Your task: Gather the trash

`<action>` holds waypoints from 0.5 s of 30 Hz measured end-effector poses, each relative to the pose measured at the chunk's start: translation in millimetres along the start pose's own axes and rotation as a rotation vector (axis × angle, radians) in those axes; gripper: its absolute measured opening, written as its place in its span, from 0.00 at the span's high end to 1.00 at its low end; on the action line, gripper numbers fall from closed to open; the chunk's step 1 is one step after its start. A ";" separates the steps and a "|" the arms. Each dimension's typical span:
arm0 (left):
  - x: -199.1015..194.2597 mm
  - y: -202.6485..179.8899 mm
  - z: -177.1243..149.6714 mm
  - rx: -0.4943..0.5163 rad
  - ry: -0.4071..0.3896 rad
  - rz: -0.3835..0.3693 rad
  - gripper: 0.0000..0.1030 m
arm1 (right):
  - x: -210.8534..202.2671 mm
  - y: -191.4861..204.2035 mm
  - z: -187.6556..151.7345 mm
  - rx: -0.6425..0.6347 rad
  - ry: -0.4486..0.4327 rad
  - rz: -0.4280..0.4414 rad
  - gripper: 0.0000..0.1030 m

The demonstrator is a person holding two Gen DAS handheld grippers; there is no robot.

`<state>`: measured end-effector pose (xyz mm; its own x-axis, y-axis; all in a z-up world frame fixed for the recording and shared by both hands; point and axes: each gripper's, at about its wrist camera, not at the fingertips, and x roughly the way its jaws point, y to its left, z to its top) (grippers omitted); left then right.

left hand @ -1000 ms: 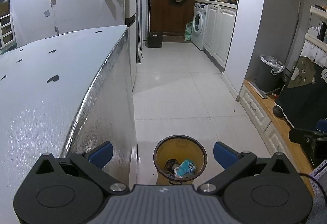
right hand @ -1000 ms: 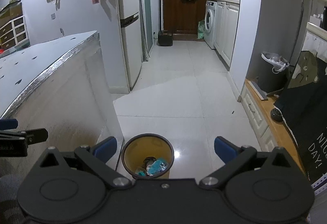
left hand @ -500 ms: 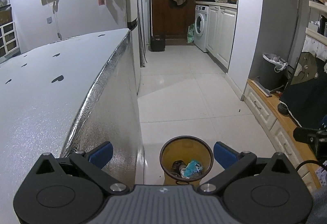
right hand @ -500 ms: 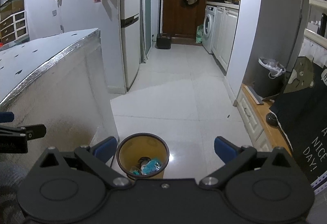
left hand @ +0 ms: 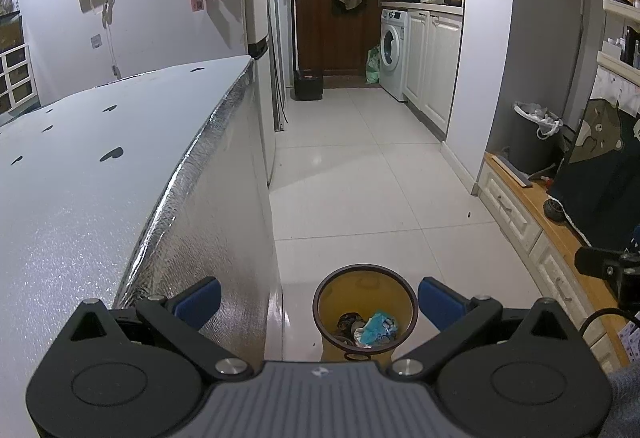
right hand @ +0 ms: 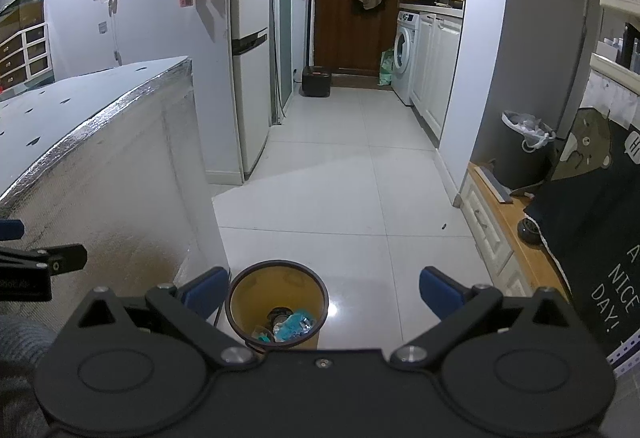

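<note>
A small yellow waste bin [left hand: 362, 292] [right hand: 280, 292] with a dark rim stands on the white tiled floor beside the table. Inside it lies crumpled trash [left hand: 374, 326] [right hand: 292, 324], with a teal wrapper on top. My left gripper [left hand: 318, 298] hovers above the bin, open, with nothing between its blue fingertips. My right gripper [right hand: 324, 288] is also open and empty, with the bin below its left finger. Each gripper shows at the edge of the other's view.
A table [left hand: 100, 166] [right hand: 80, 142] covered in silver foil cloth fills the left. A fridge [right hand: 248, 50] stands behind it. On the right run a low wooden cabinet [left hand: 536, 222], a dark printed cloth [right hand: 592, 206] and a grey lined bin [left hand: 534, 134]. The corridor floor [left hand: 352, 166] leads to a washing machine [left hand: 394, 50].
Both grippers have risen and drawn back a little, so the bin sits slightly lower and further right in the left wrist view. Both stay open and empty.
</note>
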<state>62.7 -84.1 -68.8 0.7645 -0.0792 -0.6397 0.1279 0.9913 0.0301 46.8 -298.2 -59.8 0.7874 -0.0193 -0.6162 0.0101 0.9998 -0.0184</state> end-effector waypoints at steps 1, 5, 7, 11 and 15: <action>0.1 -0.3 0.0 0.000 0.000 0.000 0.00 | -0.2 -0.2 -0.2 0.001 0.000 0.001 0.00; -0.2 -2.5 -1.0 0.002 -0.001 -0.002 0.00 | -0.2 -0.8 -0.6 0.004 -0.001 -0.001 0.00; -0.4 -4.3 -1.1 0.006 -0.001 -0.002 0.00 | -0.5 -0.7 -1.1 0.003 0.000 -0.003 0.00; -0.3 -5.4 -1.5 0.009 0.001 -0.001 0.00 | -0.5 1.7 -1.5 0.001 0.003 -0.005 0.00; -0.2 -5.5 -2.2 0.012 0.001 0.001 0.00 | -0.5 1.6 -1.8 0.001 0.004 -0.005 0.00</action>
<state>60.5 -89.3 -70.6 0.7639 -0.0781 -0.6406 0.1349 0.9900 0.0402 45.4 -296.5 -61.0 0.7849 -0.0239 -0.6191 0.0141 0.9997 -0.0208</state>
